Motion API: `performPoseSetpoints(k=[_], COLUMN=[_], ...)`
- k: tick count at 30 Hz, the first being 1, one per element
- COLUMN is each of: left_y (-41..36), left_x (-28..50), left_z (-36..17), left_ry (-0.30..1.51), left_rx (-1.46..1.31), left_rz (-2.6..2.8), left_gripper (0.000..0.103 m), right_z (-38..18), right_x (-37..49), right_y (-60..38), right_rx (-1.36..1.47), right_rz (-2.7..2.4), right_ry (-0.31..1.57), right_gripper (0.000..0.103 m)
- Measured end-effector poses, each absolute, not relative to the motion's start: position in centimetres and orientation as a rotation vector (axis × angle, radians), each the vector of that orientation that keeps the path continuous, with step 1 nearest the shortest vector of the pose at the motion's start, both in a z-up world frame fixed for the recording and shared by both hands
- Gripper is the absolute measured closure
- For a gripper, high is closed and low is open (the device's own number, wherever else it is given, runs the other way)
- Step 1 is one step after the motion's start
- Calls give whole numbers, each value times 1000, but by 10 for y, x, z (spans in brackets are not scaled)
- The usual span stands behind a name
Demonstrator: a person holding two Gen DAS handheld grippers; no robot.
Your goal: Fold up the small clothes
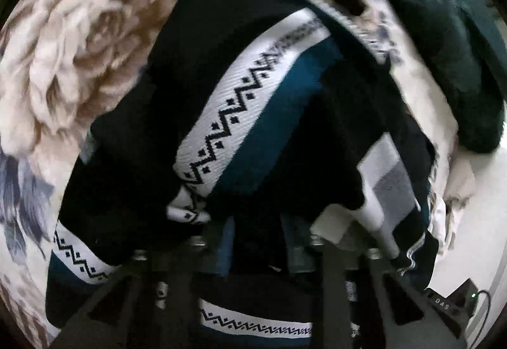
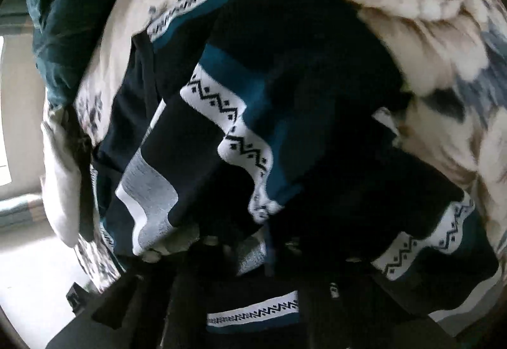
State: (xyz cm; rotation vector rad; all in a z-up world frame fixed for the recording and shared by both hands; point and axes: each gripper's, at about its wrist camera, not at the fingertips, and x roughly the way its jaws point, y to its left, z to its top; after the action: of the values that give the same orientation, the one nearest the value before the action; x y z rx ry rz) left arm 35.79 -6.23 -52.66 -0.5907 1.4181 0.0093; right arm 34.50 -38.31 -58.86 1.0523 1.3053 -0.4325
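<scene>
A dark navy sweater with white zigzag bands and teal stripes hangs bunched in front of both cameras, over a floral bedspread. My left gripper is shut on the sweater's cloth, which drapes over its fingers. In the right wrist view the same sweater fills the middle, and my right gripper is shut on a fold of it, fingers mostly buried under cloth. A grey and white patch of the sweater hangs at the left.
A dark green blanket lies at the far right of the bed and also shows in the right wrist view. White cloth hangs at the bed edge. A black power strip sits on the pale floor.
</scene>
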Motion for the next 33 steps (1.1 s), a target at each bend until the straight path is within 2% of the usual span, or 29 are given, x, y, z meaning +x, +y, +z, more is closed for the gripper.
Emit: performPoseSetpoints(k=[6, 9, 11, 13, 17, 18, 19, 20, 22, 23, 24, 25, 26, 29, 33], left_y=[-61, -62, -55, -51, -51, -54, -60, -66, -81, -89, -95, -102, -111, -123, -119], left_x=[341, 338, 341, 343, 347, 349, 355, 362, 382, 393, 402, 413, 422, 436, 442], left_z=[-491, -511, -523, -514, -467, -459, -453, -451, -454, -458, -463, -471, -480, -502, -509], left_ry=[1337, 1418, 1487, 1494, 1417, 1396, 1374, 1362, 1337, 1315, 1305, 1312, 1328, 1366, 1349], left_rx=[-554, -527, -562, -550, -401, -372, -334, -308, -253, -229, -215, -194, -170, -106, -96], left_rz=[-43, -56, -60, -90, -125, -128, -140, -148, -175, -184, -200, -227, -246, -270, -248], left_gripper=[91, 89, 84, 82, 78, 77, 75, 73, 50, 47, 44, 44, 44, 44, 44], right_z=[-545, -539, -557, -562, -514, -503, -495, -493, -501, -510, -520, -529, -533, -519, -500], right_x=[335, 330, 330, 324, 315, 317, 322, 327, 349, 360, 370, 377, 382, 386, 385], right_y=[-373, -370, -371, -382, -412, -420, -428, -436, -451, -456, -461, -462, -462, -450, -449], right_rx=[944, 871, 848, 894, 820, 800, 763, 729, 649, 627, 619, 622, 611, 474, 445], right_rz=[-403, -394, -359, -358, -383, -391, -397, -394, -430, -427, -415, -401, -385, -401, -415], right_ry=[1255, 1323, 1468, 1529, 1427, 1392, 1362, 1346, 1341, 1346, 1363, 1384, 1378, 1282, 1177], right_gripper=[97, 97, 90, 77, 64, 58, 51, 49, 48, 48, 52, 80, 99, 100, 100])
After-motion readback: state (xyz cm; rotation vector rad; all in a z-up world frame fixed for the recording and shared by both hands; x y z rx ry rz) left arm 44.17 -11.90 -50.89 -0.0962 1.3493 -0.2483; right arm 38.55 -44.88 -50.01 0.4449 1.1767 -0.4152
